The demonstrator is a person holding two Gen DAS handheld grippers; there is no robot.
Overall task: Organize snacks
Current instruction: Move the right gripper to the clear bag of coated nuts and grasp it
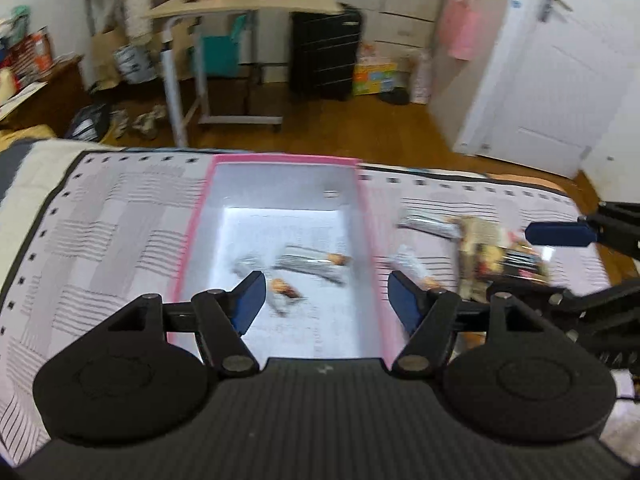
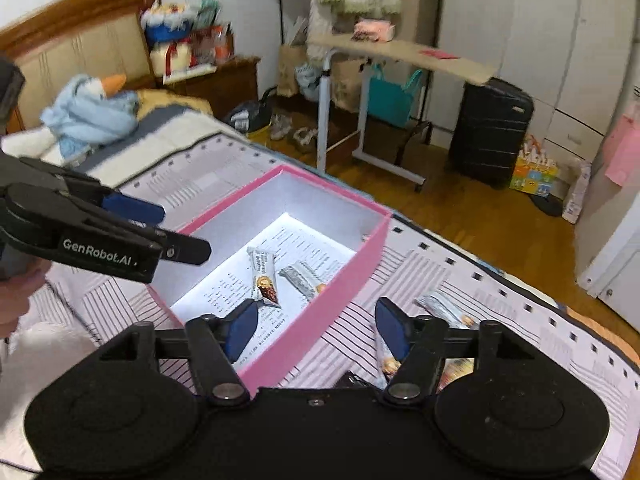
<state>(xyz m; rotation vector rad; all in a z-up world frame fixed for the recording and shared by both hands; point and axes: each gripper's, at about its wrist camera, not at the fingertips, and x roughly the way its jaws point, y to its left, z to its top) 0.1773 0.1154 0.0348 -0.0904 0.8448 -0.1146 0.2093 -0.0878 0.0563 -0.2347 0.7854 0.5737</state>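
The pink box [image 2: 320, 304] sits open on the bed's striped cover [image 1: 100, 220], and everything here is placed from it. Two silver snack bars [image 2: 262, 276] lie on its printed paper floor. More wrapped bars [image 2: 444, 312] and a dark snack packet [image 1: 504, 260] lie on the cover just beside its right wall. The left tool [image 1: 326, 296] hangs over the box's near end, jaws apart and empty. The right tool [image 2: 316, 326] hangs over the box's near right corner, jaws likewise apart with nothing between them.

A bed [image 2: 500, 280] with a striped cover bears a pink box [image 2: 320, 312] — loose snack bars [image 2: 444, 312] beside it.
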